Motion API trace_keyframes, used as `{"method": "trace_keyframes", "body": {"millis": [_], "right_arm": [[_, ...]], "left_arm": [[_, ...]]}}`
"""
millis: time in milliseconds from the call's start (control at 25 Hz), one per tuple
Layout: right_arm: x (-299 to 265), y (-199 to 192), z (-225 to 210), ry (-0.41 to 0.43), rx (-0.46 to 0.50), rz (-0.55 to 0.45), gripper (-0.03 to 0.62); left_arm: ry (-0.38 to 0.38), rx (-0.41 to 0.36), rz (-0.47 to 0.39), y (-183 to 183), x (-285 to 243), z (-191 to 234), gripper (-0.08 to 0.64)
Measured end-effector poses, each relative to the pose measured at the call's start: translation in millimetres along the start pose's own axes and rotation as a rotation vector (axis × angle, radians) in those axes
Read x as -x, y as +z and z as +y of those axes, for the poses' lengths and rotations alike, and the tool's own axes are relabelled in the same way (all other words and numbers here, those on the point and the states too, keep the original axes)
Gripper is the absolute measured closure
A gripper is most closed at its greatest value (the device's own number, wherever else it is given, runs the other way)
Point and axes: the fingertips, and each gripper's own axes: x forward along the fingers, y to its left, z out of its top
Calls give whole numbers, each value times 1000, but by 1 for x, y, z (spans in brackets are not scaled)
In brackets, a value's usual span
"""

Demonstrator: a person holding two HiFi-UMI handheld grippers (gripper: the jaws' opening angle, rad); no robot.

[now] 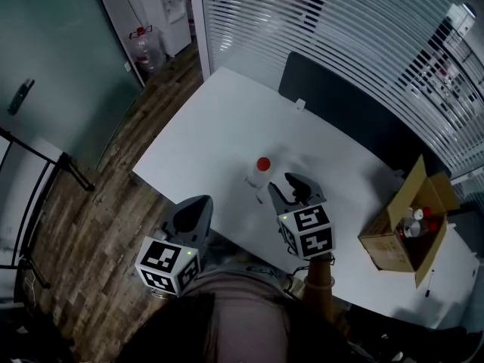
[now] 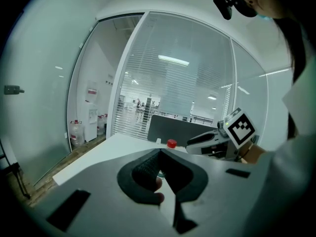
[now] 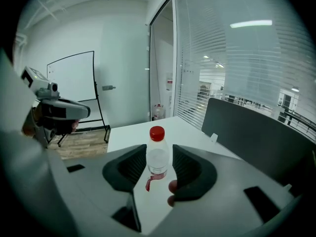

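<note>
I count one small clear bottle upright on the white worktop, near the middle and a little toward the near edge. Its red cap is on, and I cannot tell what is inside it. The right gripper points at it with its jaws spread apart. The bottle stands in the gap at their tips, unclasped, and I cannot say whether either pad touches it. The left gripper hangs to the left by the near edge of the worktop, well apart from the bottle. It is clenched on nothing, its two dark pads pressed together. Off to the right, at the worktop's near right end, sits an open cardboard box with its flaps up. Several small bottles stand packed together in it, at least one with a red cap. A dark panel runs along the far edge of the worktop. On the wooden floor at the far left stands a big water jug with a red top.
</note>
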Motion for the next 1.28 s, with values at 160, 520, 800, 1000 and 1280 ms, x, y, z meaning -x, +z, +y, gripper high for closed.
{"method": "trace_keyframes", "body": {"millis": [160, 520, 800, 1000, 1280], "right_arm": [[13, 0, -1, -1, -20, -32, 441], [41, -8, -3, -8, -26, -46, 502], [67, -13, -11, 10, -85, -75, 539], [83, -19, -17, 18, -101, -88, 548], [106, -30, -25, 15, -103, -95, 563]], "left_arm": [[0, 7, -8, -1, 3, -9, 554], [-12, 18, -10, -4, 7, -33, 554], [-37, 17, 7, -9, 3, -59, 554], [-44, 17, 9, -10, 0, -77, 554], [-60, 45, 19, -16, -5, -101, 555]]}}
